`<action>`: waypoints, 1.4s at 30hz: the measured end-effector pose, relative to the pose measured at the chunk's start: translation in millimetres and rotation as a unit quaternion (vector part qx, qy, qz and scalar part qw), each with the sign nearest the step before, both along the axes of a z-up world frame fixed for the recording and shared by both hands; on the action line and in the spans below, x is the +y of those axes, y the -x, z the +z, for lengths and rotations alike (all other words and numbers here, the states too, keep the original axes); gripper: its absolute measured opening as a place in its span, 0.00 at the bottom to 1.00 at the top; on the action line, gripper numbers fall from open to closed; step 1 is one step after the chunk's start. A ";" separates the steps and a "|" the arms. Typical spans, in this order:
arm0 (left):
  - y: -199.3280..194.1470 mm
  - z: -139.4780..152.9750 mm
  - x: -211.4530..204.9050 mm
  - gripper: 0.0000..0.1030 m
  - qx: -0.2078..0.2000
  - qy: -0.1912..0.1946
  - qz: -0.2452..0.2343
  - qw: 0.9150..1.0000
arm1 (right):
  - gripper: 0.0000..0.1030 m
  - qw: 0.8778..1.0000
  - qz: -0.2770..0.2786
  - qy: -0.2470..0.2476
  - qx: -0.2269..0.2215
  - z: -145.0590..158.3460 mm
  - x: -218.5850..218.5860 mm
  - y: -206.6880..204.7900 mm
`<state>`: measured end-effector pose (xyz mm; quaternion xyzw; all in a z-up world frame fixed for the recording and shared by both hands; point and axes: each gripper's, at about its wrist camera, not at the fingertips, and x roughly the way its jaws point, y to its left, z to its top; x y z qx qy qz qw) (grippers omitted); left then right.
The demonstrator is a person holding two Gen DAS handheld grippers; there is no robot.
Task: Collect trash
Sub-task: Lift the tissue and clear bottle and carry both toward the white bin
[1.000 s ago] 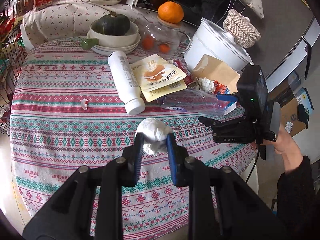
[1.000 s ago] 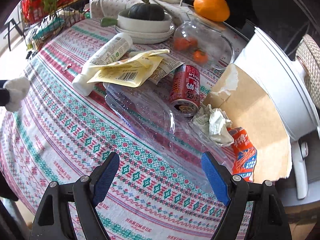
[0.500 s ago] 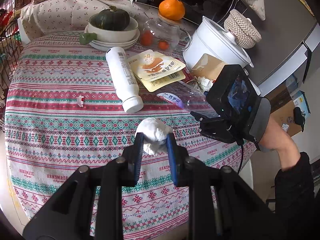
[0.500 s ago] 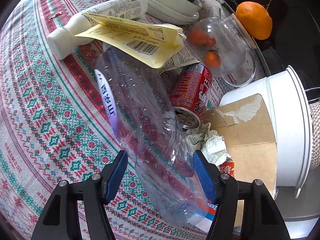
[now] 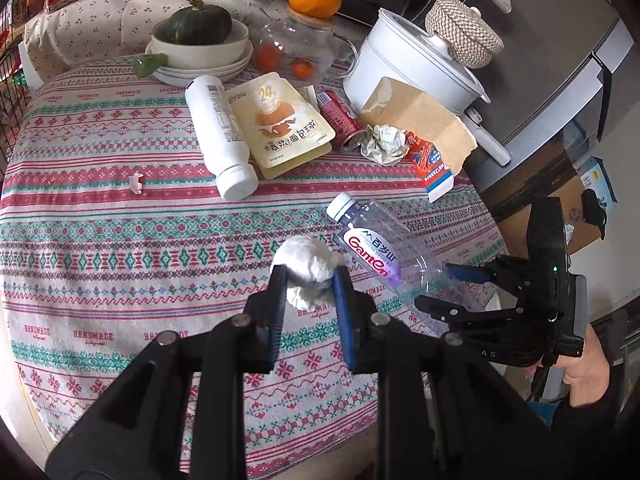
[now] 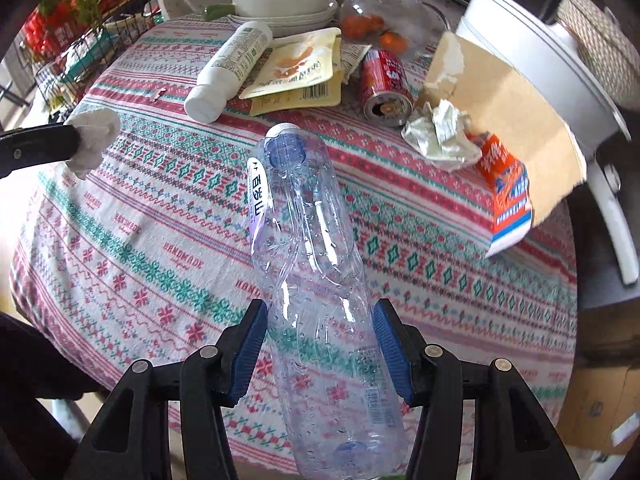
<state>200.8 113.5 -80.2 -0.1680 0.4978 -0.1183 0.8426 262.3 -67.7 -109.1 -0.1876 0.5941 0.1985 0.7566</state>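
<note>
Between the right claw's [image 6: 318,346] blue pads sits a clear bottle [image 6: 308,264], lower body in the jaws, cap end pointing away over the table [image 6: 120,248]. The jaws are closing and the pads touch both of its flanks; it looks lifted off the cloth. Empty and thin-walled, it should be very light, but springy and slick: a hard squeeze will dent it, and a light one may let it twist, since the neck end overhangs well ahead of the pads. A hold nearer the middle would likely balance better.

The left claw [image 5: 308,276] is clamped on a white tissue wad [image 5: 306,268], soft and nearly weightless, unlikely to slip.

Beyond the bottle's cap lie a white bottle [image 6: 230,70], yellow pouches [image 6: 296,72], a red can [image 6: 386,86], crumpled paper [image 6: 440,134], an orange wrapper [image 6: 506,192] and cardboard [image 6: 508,100] against a white pot [image 6: 540,48].

Near the right claw the cloth is bare, and the table edge runs just under its fingers, so pulling back off the table looks unobstructed. The left claw, with its wad, hovers well off to the left.
</note>
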 end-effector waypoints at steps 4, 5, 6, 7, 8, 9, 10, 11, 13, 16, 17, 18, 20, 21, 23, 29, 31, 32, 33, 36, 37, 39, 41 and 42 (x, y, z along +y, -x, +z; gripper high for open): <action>5.5 0.8 -9.2 0.25 0.000 -0.001 -0.012 1.000 | 0.57 0.999 -0.036 -0.012 0.022 -14.3 -11.0 28.1; 6.6 1.2 -11.1 0.25 -0.001 -0.004 -0.015 1.000 | 0.58 0.999 -0.041 -0.013 0.018 -15.6 -12.9 30.3; 7.5 1.1 -12.4 0.25 -0.002 -0.007 -0.017 1.000 | 0.59 0.999 -0.043 -0.015 0.011 -14.9 -12.1 32.6; 8.4 0.9 -13.2 0.25 -0.002 -0.008 -0.019 1.000 | 0.59 0.999 -0.048 -0.017 0.008 -15.1 -11.2 34.3; 8.9 0.5 -14.3 0.25 -0.001 -0.010 -0.019 1.000 | 0.60 0.999 -0.051 -0.017 0.008 -16.6 -12.5 36.3; 9.1 -0.1 -14.9 0.25 0.000 -0.013 -0.020 1.000 | 0.60 0.999 -0.051 -0.015 0.008 -18.3 -10.9 37.2; 9.5 -1.0 -15.7 0.25 0.001 -0.015 -0.020 1.000 | 0.62 0.999 -0.049 -0.011 0.008 -21.0 -15.0 39.0; 9.6 -1.9 -16.1 0.25 0.001 -0.017 -0.020 1.000 | 0.64 0.999 -0.047 -0.008 0.006 -23.0 -14.5 39.6; 9.7 -3.5 -17.6 0.25 0.003 -0.020 -0.020 1.000 | 0.63 0.999 -0.046 -0.005 -0.002 -26.0 -14.4 42.7; 10.6 -3.2 -21.0 0.25 0.002 -0.024 -0.025 0.999 | 0.56 0.999 -0.043 -0.002 -0.024 -21.4 -11.1 49.5; 11.2 -2.5 -23.0 0.25 0.001 -0.025 -0.028 0.999 | 0.55 0.998 -0.049 -0.006 -0.029 -18.1 -13.2 52.9; 11.6 -2.1 -25.4 0.25 -0.001 -0.026 -0.032 0.999 | 0.55 0.998 -0.055 -0.014 -0.033 -10.7 -18.3 58.6; 12.9 -0.4 -31.8 0.25 -0.003 -0.027 -0.040 0.999 | 0.54 0.996 -0.072 -0.037 -0.041 3.9 -30.5 69.5; 13.7 0.5 -35.4 0.25 -0.005 -0.026 -0.044 0.999 | 0.54 0.995 -0.080 -0.049 -0.046 10.6 -37.9 74.1; 15.9 3.3 -43.8 0.25 -0.009 -0.026 -0.053 0.998 | 0.54 0.992 -0.092 -0.071 -0.057 26.7 -55.5 85.4; 26.1 19.1 -85.1 0.25 -0.026 -0.024 -0.094 0.995 | 0.54 0.978 -0.144 -0.116 -0.099 63.1 -117.0 121.4; 29.8 26.6 -104.4 0.25 -0.034 -0.023 -0.113 0.993 | 0.54 0.971 -0.171 -0.129 -0.110 69.7 -141.4 130.5; 31.9 30.1 -115.0 0.25 -0.039 -0.023 -0.123 0.991 | 0.54 0.967 -0.184 -0.132 -0.116 72.8 -153.3 133.6; 33.4 33.4 -125.9 0.25 -0.042 -0.023 -0.133 0.990 | 0.54 0.964 -0.194 -0.134 -0.122 76.0 -164.7 135.8; 39.4 37.9 -160.3 0.25 -0.051 -0.023 -0.166 0.985 | 0.54 0.955 -0.227 -0.136 -0.136 82.9 -201.0 150.5; 41.2 38.7 -172.8 0.25 -0.053 -0.024 -0.177 0.983 | 0.54 0.951 -0.240 -0.139 -0.137 83.2 -213.0 155.4; 45.0 38.5 -197.6 0.25 -0.056 -0.027 -0.197 0.978 | 0.54 0.944 -0.265 -0.138 -0.140 80.9 -235.6 164.1; 49.2 35.9 -222.4 0.25 -0.058 -0.029 -0.219 0.974 | 0.55 0.937 -0.288 -0.137 -0.142 78.4 -256.5 172.3; 51.8 34.8 -235.6 0.25 -0.058 -0.030 -0.230 0.971 | 0.55 0.933 -0.299 -0.138 -0.143 77.7 -267.2 177.0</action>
